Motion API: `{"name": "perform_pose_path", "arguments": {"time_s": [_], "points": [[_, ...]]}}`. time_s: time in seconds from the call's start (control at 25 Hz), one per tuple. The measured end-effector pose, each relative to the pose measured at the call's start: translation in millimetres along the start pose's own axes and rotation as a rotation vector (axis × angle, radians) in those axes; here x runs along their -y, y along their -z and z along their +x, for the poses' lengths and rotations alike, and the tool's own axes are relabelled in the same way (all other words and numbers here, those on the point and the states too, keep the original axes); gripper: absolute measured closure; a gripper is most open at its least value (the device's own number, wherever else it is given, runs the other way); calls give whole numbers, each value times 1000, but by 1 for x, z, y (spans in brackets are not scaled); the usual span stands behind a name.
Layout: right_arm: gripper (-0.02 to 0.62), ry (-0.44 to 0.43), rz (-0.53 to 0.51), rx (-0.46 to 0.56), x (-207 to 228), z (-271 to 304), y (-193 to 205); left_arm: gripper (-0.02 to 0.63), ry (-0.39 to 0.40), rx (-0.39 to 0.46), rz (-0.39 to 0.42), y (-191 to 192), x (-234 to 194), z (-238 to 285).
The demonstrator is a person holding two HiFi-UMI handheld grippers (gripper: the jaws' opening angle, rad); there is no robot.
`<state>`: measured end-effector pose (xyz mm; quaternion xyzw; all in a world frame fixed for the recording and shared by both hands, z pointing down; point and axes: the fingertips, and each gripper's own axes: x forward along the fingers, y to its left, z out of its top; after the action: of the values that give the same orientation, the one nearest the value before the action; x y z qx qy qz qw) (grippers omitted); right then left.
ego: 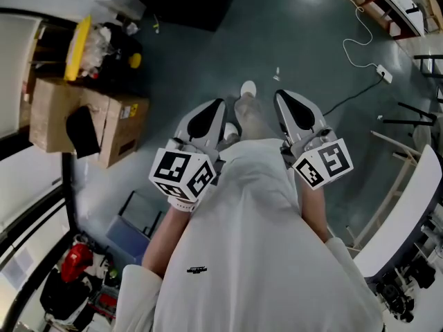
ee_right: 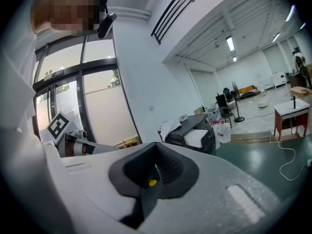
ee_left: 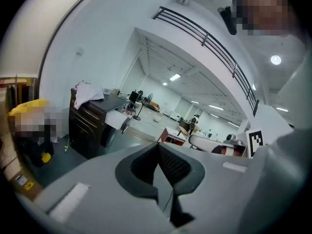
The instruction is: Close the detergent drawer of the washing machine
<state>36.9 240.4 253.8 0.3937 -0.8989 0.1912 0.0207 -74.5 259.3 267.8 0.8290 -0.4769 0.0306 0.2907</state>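
looked down on a wide grey-green floor [ego: 297,40], with a white garment [ego: 242,241] filling the lower middle of the head view. showed a cardboard box [ego: 52,113] off to the left and a dark cabinet [ee_left: 90,123] with a pale cloth on top, well away across the room. found no washing machine and no detergent drawer in any of the three views, so could not place the drawer, nor say which way it pointed or how its long axis ran.

held the left tool [ego: 216,109] and the right tool [ego: 284,102] close in front of the body, side by side, tips aimed forward and apart from each other. had both tools closed down to nothing: pads met in each gripper view, with only open room behind them and nothing pinched between.

caught a white shoe [ego: 248,88] on the floor between the two tips, and a thin white cable [ego: 360,40] curling across the floor at the upper right.

judged the task as not begun: drawer unreached, approach and push all left to do.
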Motion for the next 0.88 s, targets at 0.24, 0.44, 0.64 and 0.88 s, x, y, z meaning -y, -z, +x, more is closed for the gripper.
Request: {"name": "perform_pose_path", "arguments": {"time_s": [0.24, 0.44, 0.64, 0.88], "points": [[594, -11, 32, -5, 31, 30, -8, 589, -2, -16, -2, -20, -11, 40], [594, 5, 43, 33, 81, 54, -34, 589, 3, -29, 31, -49, -18, 90], [594, -12, 14, 73, 128, 79, -68, 589, 19, -63, 91, -81, -12, 144], [594, -35, -9, 32, 160, 109, -67, 589, 39, -75, 124, -92, -13, 185]]}}
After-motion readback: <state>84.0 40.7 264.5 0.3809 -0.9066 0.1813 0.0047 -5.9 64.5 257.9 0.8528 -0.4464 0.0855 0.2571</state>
